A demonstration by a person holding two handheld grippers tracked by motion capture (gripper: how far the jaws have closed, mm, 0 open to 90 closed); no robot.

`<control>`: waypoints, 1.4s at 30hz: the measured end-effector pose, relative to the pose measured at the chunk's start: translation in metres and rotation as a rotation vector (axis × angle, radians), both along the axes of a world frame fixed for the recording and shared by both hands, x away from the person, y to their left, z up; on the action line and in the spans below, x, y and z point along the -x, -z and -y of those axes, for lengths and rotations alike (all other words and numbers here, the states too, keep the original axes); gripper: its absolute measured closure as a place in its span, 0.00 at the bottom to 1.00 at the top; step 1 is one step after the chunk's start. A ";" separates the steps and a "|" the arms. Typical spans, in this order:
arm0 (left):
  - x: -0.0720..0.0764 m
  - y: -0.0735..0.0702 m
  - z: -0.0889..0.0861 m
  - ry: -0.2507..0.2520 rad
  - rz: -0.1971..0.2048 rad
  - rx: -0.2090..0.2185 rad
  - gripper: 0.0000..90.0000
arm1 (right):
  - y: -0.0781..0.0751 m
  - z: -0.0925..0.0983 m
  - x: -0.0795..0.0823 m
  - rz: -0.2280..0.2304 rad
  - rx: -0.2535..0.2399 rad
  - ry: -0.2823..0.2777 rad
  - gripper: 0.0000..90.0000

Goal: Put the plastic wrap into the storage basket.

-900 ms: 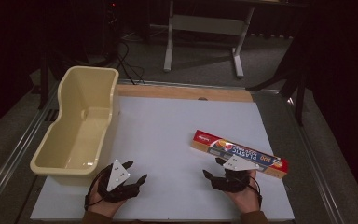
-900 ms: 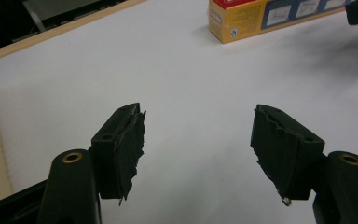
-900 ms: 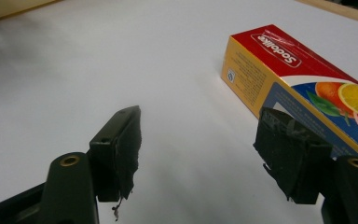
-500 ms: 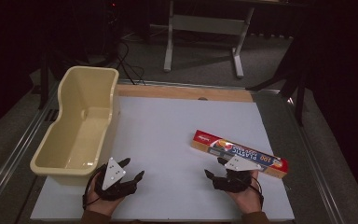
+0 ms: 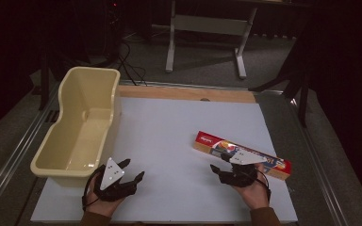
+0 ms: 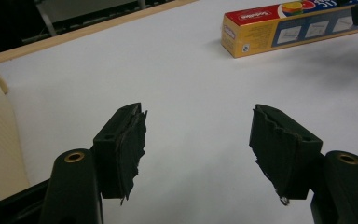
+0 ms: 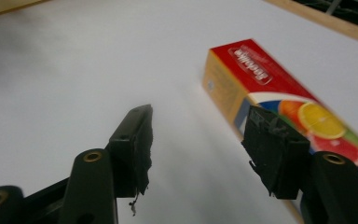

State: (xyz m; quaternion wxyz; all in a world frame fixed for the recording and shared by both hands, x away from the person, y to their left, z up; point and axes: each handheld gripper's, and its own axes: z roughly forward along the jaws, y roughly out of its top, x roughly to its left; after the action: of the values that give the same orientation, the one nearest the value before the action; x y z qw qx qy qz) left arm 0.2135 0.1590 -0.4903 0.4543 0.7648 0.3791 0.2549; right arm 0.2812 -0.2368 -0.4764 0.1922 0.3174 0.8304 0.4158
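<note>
r gripper (image 7: 196, 140) jaws apart beside long box (image 5: 242, 154) near table's r edge, l gripper (image 6: 198, 140) agape over bare mid-table

Long flat box (image 5: 242, 155) lying on the white table (image 5: 179, 141)

The box is a slim carton with a red end panel bearing white lettering, yellow-orange sides and a picture of citrus slices on its top face (the print is too blurred to read). It rests flat and closed on the right part of the table, set at a slant, its red end pointing toward the table's middle.
</note>
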 end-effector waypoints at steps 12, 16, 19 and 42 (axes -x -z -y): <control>0.000 0.000 -0.001 0.009 -0.003 0.011 0.40 | -0.007 0.013 -0.020 -0.021 0.026 -0.032 0.54; 0.000 0.000 -0.001 0.007 -0.002 0.011 0.39 | -0.006 0.018 -0.026 -0.026 0.046 -0.024 0.54; 0.000 0.000 -0.002 0.006 0.001 0.009 0.39 | -0.006 0.020 -0.028 -0.028 0.054 -0.024 0.55; 0.000 -0.001 -0.003 -0.007 0.004 0.009 0.39 | -0.015 0.047 -0.058 -0.034 0.155 -0.025 0.50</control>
State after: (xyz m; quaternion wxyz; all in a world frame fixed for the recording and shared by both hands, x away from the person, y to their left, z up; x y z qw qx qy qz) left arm 0.2139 0.1621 -0.4892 0.4577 0.7607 0.3822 0.2563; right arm 0.3387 -0.2837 -0.4612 0.1967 0.2981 0.8671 0.3472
